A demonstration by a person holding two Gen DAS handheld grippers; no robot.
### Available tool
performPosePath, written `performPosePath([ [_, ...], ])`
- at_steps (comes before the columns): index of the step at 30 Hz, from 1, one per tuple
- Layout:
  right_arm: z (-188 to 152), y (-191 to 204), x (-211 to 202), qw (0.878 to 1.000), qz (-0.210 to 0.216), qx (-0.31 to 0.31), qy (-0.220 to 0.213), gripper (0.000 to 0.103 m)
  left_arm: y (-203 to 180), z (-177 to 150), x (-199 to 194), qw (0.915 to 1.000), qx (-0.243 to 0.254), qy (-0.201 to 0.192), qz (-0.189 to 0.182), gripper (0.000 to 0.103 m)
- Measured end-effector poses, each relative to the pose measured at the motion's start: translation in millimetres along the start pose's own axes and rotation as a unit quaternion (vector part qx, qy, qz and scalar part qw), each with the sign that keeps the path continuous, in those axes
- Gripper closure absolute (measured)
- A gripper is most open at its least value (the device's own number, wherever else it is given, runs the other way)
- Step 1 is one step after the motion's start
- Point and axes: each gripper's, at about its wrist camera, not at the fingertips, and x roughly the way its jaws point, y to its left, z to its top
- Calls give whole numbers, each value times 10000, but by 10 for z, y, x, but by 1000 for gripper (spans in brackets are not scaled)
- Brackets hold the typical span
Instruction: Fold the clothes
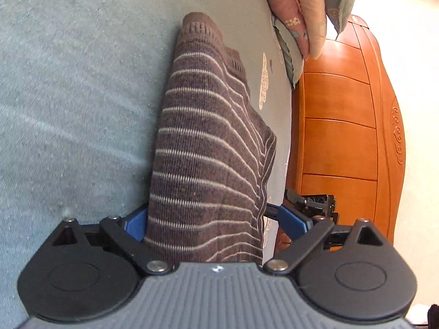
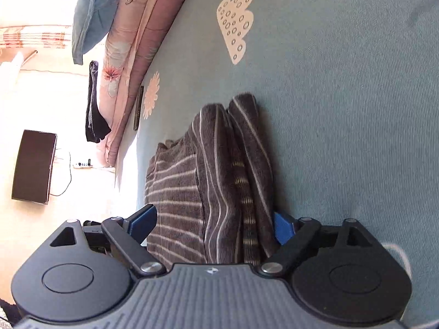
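Your striped sweater (image 1: pixel 208 148) lies in a bunched, several-layered fold on the teal bed sheet (image 1: pixel 68 87), close to the edge of the bed beside the wooden bed frame (image 1: pixel 343 142). Your left gripper (image 1: pixel 216 222) has its fingers (image 1: pixel 135 223) spread wide with the knit passing between them; the far pad stands clear of the cloth, so nothing is clamped. Your right gripper (image 2: pixel 216 223) is likewise wide apart around the thick bundle, apparently without pressing it. The risk from here, as I judge it: the loose layers could slump or slide toward the bed edge, or a finger could snag the knit as you pull away and drag the fold open. No containers are in view.
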Motion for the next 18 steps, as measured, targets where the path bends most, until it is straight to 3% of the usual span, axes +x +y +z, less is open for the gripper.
performPosePath([
  [4, -338, 12, -41, 9996, 99, 42, 268, 12, 19, -55, -19, 9998, -88, -157, -108, 9],
  [8, -191, 93, 52, 9999, 78, -87, 31, 12, -54, 238, 44, 9985, 20, -530, -125, 9],
  [11, 14, 139, 164, 9998, 90, -120, -90, 12, -129, 336, 137, 9995, 136, -286, -1, 9],
  [14, -6, 128, 167, 9999, 155, -52, -34, 11, -134, 130, 159, 9992, 319, 162, 172, 9],
  [16, -156, 67, 131, 9996, 269, 116, 45, 12, -78, -49, 117, 9994, 309, 113, 127, 9],
  [18, -275, 49, 123, 9994, 325, 96, 75, 13, -82, -39, 116, 9993, 291, 11, 228, 16],
])
